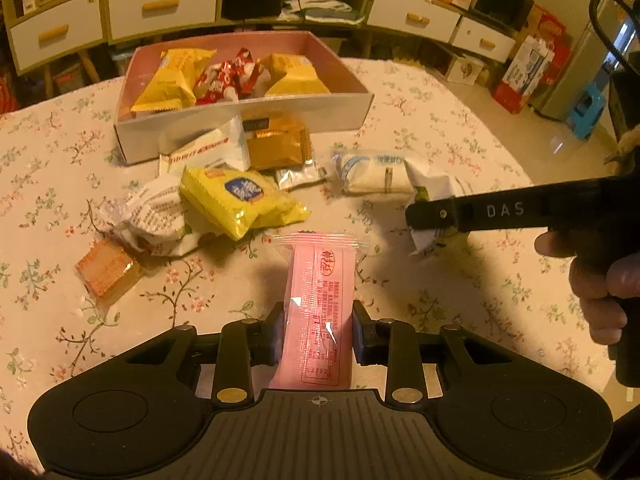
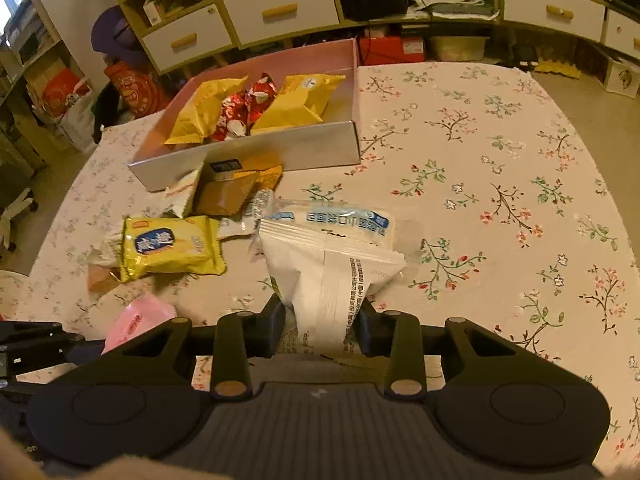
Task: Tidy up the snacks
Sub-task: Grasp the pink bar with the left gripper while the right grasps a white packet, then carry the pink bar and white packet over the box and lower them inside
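My left gripper [image 1: 318, 320] is shut on a pink snack packet [image 1: 320, 276], which stands up between the pads above the flowered tablecloth [image 1: 460, 280]. My right gripper [image 2: 322, 316] is shut on a white snack packet [image 2: 332, 276], gripped at its lower end. A person's hand [image 1: 600, 280] holds the right gripper [image 1: 420, 216], which comes in from the right in the left wrist view. An open box [image 1: 248, 120] at the table's far side holds yellow and red packets. Loose snacks lie in front of it: a yellow packet [image 1: 240, 200], a white and blue packet [image 2: 344, 220] and a brown packet [image 1: 280, 144].
An orange cracker pack [image 1: 106, 268] and a crumpled white packet [image 1: 156, 212] lie at the left of the pile. Cabinets with white drawers [image 2: 280, 8] stand beyond the table. A blue stool [image 1: 586, 108] and boxes sit on the floor at the right.
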`<state>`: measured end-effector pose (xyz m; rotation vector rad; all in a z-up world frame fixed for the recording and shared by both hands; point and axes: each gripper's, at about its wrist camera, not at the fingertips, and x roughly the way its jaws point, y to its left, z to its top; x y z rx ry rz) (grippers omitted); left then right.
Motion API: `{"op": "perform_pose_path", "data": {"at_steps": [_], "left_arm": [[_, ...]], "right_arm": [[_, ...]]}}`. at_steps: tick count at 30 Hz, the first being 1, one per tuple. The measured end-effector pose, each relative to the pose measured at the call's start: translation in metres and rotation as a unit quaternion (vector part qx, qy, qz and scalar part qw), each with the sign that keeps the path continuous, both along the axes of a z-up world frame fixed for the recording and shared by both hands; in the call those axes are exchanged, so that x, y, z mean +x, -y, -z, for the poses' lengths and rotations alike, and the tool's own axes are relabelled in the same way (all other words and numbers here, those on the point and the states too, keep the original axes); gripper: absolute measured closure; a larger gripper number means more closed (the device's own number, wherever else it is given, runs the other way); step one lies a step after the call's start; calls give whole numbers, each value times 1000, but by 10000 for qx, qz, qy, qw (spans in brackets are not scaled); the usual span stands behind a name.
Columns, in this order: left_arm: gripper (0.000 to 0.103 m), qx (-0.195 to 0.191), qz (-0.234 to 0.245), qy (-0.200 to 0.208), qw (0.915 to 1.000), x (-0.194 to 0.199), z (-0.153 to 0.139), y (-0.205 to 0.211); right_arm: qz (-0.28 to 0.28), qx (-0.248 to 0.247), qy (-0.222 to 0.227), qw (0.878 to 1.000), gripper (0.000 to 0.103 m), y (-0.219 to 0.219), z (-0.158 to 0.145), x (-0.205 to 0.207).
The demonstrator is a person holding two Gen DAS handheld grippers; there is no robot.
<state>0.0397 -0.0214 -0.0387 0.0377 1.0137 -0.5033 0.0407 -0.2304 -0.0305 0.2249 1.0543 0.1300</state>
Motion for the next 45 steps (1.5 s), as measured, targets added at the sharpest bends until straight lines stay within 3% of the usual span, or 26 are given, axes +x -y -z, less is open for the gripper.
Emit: {"op": "perform_pose_path", "data": {"at_steps": [13,21,27,37,45], "left_arm": [[74,-460,-615,355,9964,18,-36,-22],[74,-280,-921,632,9933,52,-52,-30],[74,-263,-1127,662,9911,101,-59,-36],[74,-303,-1198,682,9900,170,-40,-35],[74,-148,-1208,453,9915,200,-12,-34]], "right_arm": [[15,195,219,9996,70,-17,-22,15],[150,587,406,9973,70,-22,-37,39],[144,786,519,9955,70,-28,-34,77],[354,1126,466,9919,70,-30,-19,122],[300,951,299,9946,70,-39,-5,136]]}}
